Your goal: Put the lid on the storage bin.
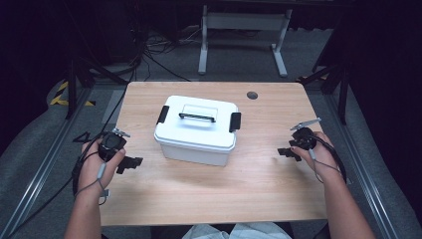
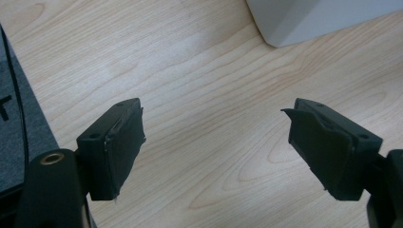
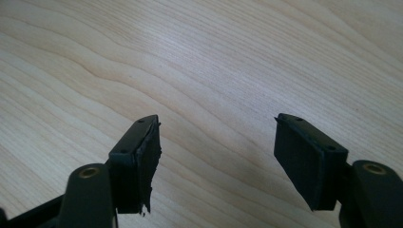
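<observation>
White box (image 1: 196, 130) w/ lid on sits mid-table (image 1: 278, 189), long axis running left-right, slightly skewed; black handle (image 1: 197, 117) on top runs along that axis, black latches (image 1: 235, 121) at both short ends. Left claw (image 1: 130, 163) is just left of the box's near corner, jaws wide apart, holding nothing; box corner (image 2: 304, 21) shows ahead-right of it in the left gripper view. Right claw (image 1: 288, 154) is well right of box, jaws pointing toward it, wide apart, empty, bare wood betw. them (image 3: 216, 156). Small dark hole (image 1: 252, 95) in tabletop beyond box. White desk frame (image 1: 244, 30) on floor behind.
</observation>
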Tool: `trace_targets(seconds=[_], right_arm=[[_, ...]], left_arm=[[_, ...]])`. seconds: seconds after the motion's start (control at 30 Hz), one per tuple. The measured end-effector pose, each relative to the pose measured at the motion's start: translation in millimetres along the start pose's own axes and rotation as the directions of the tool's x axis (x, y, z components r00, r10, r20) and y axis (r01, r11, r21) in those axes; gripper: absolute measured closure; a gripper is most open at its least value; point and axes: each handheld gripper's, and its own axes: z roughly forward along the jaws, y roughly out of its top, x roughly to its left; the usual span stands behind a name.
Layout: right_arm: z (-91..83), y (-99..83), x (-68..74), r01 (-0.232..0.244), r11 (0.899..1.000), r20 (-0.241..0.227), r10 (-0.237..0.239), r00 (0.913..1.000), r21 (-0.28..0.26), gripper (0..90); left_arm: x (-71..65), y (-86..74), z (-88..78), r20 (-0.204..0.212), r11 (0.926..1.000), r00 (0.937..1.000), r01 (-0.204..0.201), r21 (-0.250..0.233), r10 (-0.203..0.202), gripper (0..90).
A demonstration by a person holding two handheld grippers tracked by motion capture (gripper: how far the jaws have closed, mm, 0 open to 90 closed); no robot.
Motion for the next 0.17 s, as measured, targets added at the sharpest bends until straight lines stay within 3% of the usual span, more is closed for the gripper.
trace_targets(seconds=[0.17], right_arm=[[0.9, -2.2, -1.3, -0.004, 1.000, 0.005, 0.004, 1.0000, -0.001, 33.2]], left_arm=[[0.6, -0.8, 4.2, 0.002, 0.9997, 1.0000, 0.006, 0.024, -0.006, 19.8]])
